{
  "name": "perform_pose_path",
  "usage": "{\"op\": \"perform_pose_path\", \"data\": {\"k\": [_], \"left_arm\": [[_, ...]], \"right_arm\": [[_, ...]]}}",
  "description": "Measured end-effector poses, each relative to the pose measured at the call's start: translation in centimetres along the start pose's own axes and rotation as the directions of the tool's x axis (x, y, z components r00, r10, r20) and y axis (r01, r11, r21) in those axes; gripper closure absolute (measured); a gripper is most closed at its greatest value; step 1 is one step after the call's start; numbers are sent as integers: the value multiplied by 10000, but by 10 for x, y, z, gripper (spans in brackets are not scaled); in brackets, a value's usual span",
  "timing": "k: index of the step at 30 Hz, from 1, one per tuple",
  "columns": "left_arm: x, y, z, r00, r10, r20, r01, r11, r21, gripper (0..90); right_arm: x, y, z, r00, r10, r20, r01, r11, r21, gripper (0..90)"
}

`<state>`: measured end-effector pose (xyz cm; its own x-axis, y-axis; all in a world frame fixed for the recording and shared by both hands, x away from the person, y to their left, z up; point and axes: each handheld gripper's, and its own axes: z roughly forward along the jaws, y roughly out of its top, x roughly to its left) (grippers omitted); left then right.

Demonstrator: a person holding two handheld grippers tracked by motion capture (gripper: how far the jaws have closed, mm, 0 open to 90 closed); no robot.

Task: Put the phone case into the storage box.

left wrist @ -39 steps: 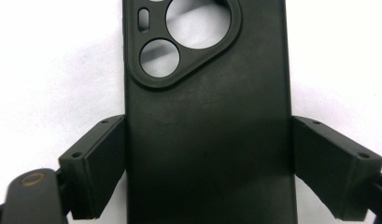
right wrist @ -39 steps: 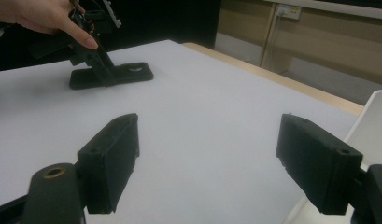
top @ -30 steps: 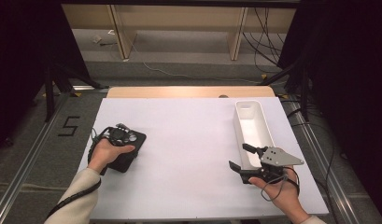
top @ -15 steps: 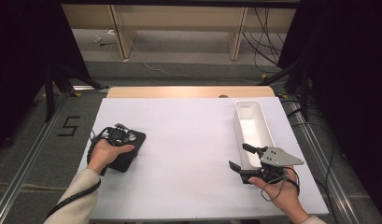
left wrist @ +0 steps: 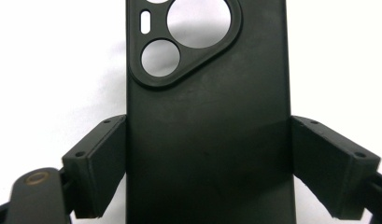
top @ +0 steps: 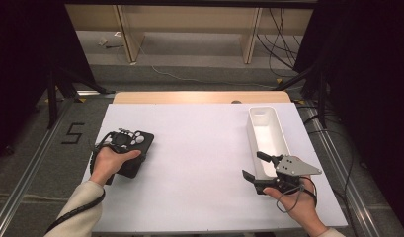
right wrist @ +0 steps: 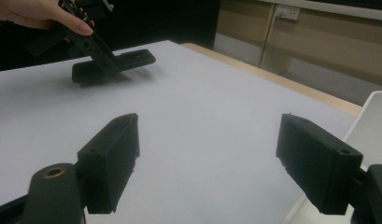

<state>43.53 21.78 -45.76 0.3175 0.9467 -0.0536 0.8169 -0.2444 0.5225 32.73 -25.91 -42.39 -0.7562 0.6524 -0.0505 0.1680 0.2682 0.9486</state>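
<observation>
Your black phone case [left wrist: 207, 140] lies flat near the left edge of the white surface [top: 199, 148], with wide bare room between it and the white bin [top: 266, 136] at the right. Your left hand-held gripper [top: 133, 155] points down over it, jaws pressed against both long sides. Your right hand-held gripper [top: 254, 168] rests low beside the bin's near end, jaws apart on nothing, aimed left.

Two grippers are counted: the left gripper [top: 135, 155] and the right gripper [top: 254, 168]. One black phone case [left wrist: 207, 130] is seen between the left gripper's jaws, and one white bin [top: 266, 133] is counted just beyond the right gripper.
</observation>
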Motion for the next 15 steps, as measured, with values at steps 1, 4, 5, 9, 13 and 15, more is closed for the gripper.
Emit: {"op": "perform_pose_path", "data": {"k": [1,4,5,9,13,15], "left_arm": [[-1,0,-1,10000,-59,-7,59,9999,-116,146],[-1,0,-4,10000,-78,12,78,9991,-420,146],[-2,0,-4,9999,-119,41,121,9987,-498,146],[-4,0,-5,9999,-110,62,114,9973,-727,146],[-5,0,-8,10000,-35,35,38,9946,-1033,145],[-6,0,-10,10000,3,38,1,9927,-1209,145]], "right_arm": [[0,0,0,10000,-9,2,9,10000,-4,223],[0,0,0,10000,-6,-1,6,10000,5,223],[0,0,0,10000,-5,-4,5,10000,-3,223],[0,0,0,10000,-6,4,6,10000,-9,223],[0,0,0,10000,0,7,1,10000,-18,223],[0,0,0,10000,-11,17,11,10000,-28,223]]}}
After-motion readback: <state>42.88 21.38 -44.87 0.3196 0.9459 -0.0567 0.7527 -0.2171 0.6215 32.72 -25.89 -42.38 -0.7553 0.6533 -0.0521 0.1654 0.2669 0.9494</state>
